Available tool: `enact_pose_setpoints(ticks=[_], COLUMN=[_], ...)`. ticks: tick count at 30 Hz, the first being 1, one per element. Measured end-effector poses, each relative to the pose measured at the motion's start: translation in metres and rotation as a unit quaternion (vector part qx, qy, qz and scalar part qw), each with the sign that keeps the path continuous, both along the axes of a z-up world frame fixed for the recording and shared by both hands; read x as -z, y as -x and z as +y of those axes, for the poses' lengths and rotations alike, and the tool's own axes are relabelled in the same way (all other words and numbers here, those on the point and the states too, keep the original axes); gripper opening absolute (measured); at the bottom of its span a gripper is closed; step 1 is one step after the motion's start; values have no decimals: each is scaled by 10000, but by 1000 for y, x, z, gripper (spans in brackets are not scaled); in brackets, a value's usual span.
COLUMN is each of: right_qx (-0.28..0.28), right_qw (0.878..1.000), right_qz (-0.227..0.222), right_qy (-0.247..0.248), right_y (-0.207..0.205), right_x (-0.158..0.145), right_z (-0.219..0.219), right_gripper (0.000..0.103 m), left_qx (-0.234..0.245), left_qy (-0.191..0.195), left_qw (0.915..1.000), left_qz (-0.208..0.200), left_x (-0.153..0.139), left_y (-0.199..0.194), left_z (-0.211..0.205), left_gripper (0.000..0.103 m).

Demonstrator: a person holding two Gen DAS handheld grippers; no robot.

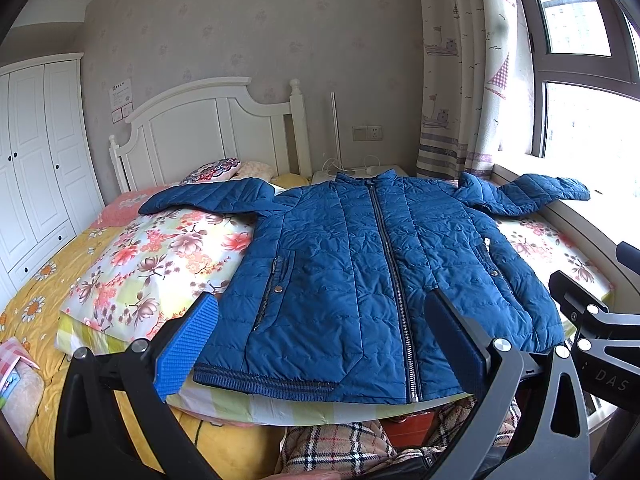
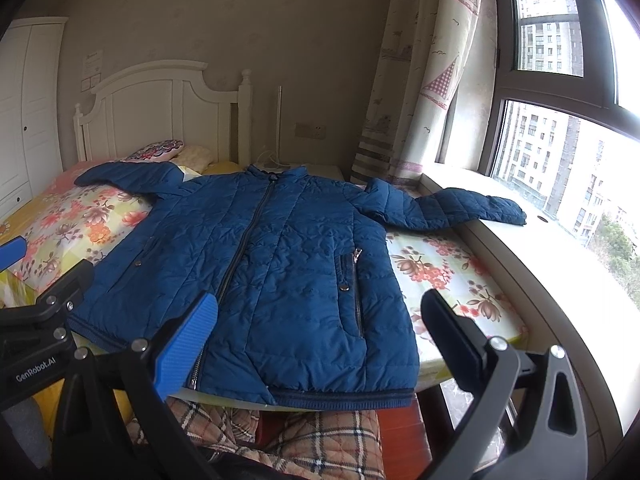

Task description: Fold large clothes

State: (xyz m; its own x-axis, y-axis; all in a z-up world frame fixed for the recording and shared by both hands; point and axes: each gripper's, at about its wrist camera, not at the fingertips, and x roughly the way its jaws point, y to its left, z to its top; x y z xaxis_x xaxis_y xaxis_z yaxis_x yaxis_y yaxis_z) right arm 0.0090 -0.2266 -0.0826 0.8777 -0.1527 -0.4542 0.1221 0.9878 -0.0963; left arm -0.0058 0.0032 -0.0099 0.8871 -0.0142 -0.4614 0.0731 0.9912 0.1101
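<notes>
Jacket [image 1: 372,272] flat beyond open tongs [image 1: 324,344]

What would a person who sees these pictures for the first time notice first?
The eye goes first to the blue quilted jacket, spread flat and zipped on the floral quilt of the bed, with one sleeve reaching onto the window sill. Next come the two open grippers near the hem, the left gripper and the right gripper, both holding nothing. The bright window at the right also draws attention.
</notes>
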Motion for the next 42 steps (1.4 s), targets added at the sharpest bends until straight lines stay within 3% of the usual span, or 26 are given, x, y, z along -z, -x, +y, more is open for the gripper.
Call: enact_pose_setpoints(ticks=[30, 36, 42], right_qx=[-6, -22, -1], right_qw=[10000, 9999, 9990], right_qz=[46, 110, 277], right_qy=[-33, -66, -351], right_y=[-1, -4, -16], right_x=[6, 16, 14], right_z=[5, 17, -4], right_gripper=[101, 101, 101], left_qx=[12, 11, 125], left_qy=[23, 56, 162], left_qw=[10000, 9999, 9992], left_qz=[21, 102, 331], left_x=[-2, 2, 8], left_y=[-6, -7, -18], left_z=[9, 8, 7], left_gripper=[99, 99, 99])
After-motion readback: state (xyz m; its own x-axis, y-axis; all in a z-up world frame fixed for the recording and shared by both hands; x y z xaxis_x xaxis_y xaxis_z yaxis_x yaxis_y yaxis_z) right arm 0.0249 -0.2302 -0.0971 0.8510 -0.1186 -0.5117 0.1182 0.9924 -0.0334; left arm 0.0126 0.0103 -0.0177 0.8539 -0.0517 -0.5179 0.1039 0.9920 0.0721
